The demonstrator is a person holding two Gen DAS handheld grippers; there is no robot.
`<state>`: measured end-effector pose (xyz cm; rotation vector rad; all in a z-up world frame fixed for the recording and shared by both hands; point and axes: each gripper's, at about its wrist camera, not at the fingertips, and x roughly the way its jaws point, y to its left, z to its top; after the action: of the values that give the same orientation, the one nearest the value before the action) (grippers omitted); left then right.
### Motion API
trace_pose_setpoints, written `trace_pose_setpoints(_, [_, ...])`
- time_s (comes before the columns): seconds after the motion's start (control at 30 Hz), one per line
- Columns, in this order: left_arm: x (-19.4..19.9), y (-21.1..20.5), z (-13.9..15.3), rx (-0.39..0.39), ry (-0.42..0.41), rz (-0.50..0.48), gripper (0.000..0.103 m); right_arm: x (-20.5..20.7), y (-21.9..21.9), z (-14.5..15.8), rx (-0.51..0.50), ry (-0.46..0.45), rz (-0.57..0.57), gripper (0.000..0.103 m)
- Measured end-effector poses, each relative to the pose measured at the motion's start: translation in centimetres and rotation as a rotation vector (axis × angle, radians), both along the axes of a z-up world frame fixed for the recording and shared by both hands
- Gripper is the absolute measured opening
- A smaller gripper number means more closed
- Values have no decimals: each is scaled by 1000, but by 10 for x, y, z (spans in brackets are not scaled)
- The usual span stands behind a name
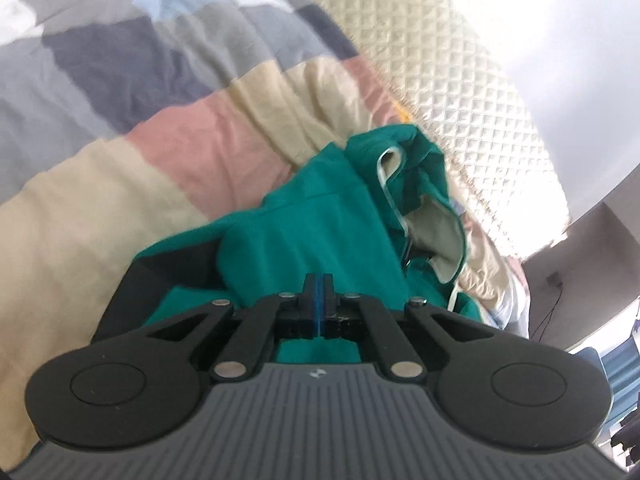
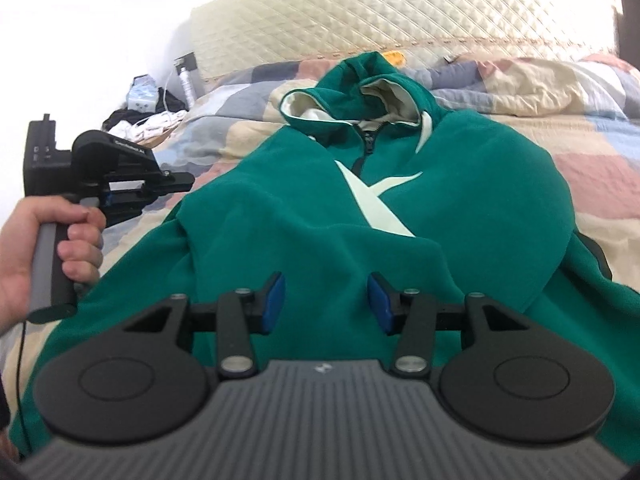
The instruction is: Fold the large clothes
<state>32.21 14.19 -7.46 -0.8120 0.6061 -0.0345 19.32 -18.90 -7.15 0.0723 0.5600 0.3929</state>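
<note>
A green hoodie (image 2: 460,184) with a cream-lined hood, a short zip and a pale cross mark lies front up on the bed. In the left wrist view the hoodie (image 1: 304,232) is bunched, hood (image 1: 432,200) at the far end. My left gripper (image 1: 318,284) is shut, pads together just above the green cloth, and I see no fabric pinched between them. From the right wrist view, the left gripper (image 2: 186,179) sits at the hoodie's left edge, held by a hand (image 2: 76,236). My right gripper (image 2: 328,300) hovers open over the hoodie's lower front, nothing between its blue pads (image 2: 276,300).
A patchwork quilt (image 1: 132,184) in beige, pink, grey and navy covers the bed (image 2: 580,92). A cream quilted headboard (image 2: 400,12) stands behind it. Clothes, a cable and small items (image 2: 148,112) are piled past the bed's far left corner.
</note>
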Motion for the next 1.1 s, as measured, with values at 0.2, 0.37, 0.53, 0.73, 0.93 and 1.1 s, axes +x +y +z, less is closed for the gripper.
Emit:
trace_pose_setpoints(0.2, [7, 16, -29, -134, 124, -14, 23, 3, -3, -5, -11, 30, -18, 49])
trace_pose_setpoints(0.37, [5, 14, -38, -162, 137, -38, 40, 3, -6, -6, -3, 44, -38, 49])
trace_pose_setpoints(0.53, [-5, 7, -26, -70, 178, 3, 49, 2, -6, -8, -9, 49, -45, 49])
trace_pose_setpoints(0.73, [1, 7, -38, -76, 157, -16, 47, 1, -6, -9, -3, 66, -48, 49])
trace_pose_setpoints(0.93, [16, -3, -41, -60, 53, -48, 18, 1, -7, -9, 3, 67, -44, 49])
trace_pose_setpoints(1.1, [12, 7, -25, -41, -22, 3, 5, 2, -6, -10, -9, 59, -46, 49])
